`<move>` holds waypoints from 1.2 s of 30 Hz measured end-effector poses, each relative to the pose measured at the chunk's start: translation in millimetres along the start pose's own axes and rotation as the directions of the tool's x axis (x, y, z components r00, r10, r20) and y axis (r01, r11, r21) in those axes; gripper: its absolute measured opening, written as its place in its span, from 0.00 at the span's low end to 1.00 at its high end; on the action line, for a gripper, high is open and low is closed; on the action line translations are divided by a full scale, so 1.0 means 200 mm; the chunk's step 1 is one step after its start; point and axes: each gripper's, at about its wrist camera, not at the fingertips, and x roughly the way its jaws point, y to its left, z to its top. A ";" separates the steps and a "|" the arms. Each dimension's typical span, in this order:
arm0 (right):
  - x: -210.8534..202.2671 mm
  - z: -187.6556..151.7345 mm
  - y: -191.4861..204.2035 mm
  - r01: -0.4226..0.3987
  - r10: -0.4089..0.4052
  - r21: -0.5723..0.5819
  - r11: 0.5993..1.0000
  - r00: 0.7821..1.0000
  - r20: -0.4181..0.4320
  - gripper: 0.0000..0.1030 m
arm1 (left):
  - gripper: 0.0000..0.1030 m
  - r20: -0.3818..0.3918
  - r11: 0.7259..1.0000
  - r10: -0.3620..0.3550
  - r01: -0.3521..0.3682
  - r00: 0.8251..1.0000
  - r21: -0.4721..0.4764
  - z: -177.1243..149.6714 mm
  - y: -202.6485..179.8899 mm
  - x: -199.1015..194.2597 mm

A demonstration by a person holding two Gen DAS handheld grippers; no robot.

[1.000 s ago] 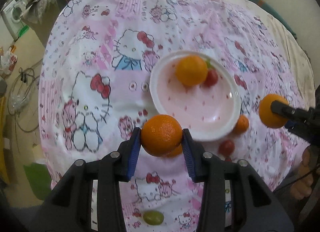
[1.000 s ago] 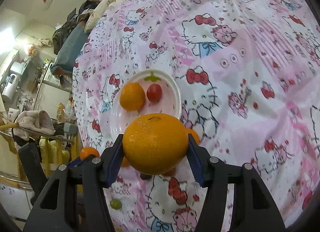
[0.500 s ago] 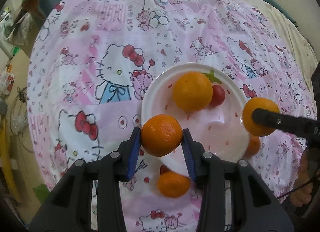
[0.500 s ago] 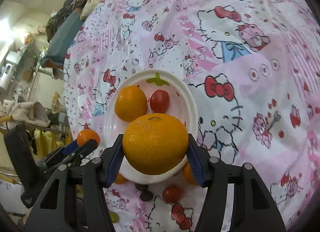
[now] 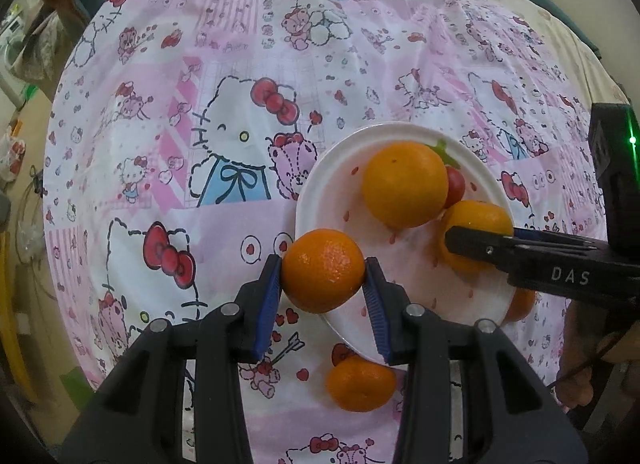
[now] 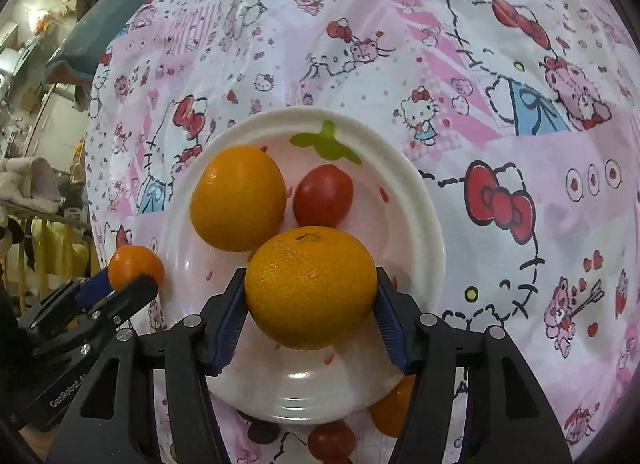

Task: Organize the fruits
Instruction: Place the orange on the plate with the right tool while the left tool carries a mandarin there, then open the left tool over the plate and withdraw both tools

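- On the plate (image 6: 430,220): one orange (image 6: 238,198) and a tomato (image 6: 323,195) at its 12 o'clock.
- My right gripper (image 6: 310,318) pinches a big orange (image 6: 310,288) over the plate; my left gripper (image 5: 324,292) clamps a mandarin (image 5: 323,270) at the 9 o'clock rim.
- Left on the cloth: a mandarin (image 5: 361,384) and a tomato (image 6: 331,440) at 6 o'clock.

orange (image 6: 238,198) and tomato (image 6: 323,195) on plate (image 6: 430,224)

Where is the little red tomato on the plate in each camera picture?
Left wrist view: the red tomato is right of centre, mostly hidden behind the loose orange on the plate.
Right wrist view: the tomato sits near the middle, right of that orange, above the orange in the right gripper.
Shared landmark: the plate's green leaf mark, beside the tomato.
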 end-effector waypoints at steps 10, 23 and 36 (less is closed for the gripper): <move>-0.05 0.00 -0.06 -0.058 0.057 0.065 0.996 0.998 0.015 0.70 | 0.35 -0.002 1.000 -0.019 0.019 1.000 0.014 0.02 -0.06 0.02; -0.31 0.03 -0.23 -0.102 0.082 0.143 0.985 0.987 0.135 0.71 | 0.36 -0.106 1.000 -0.013 0.014 0.994 0.012 0.05 -0.20 0.20; -0.35 0.05 -0.28 -0.089 0.067 0.158 0.983 0.988 0.140 0.71 | 0.74 -0.077 0.997 0.040 -0.035 0.996 0.065 0.04 -0.26 0.20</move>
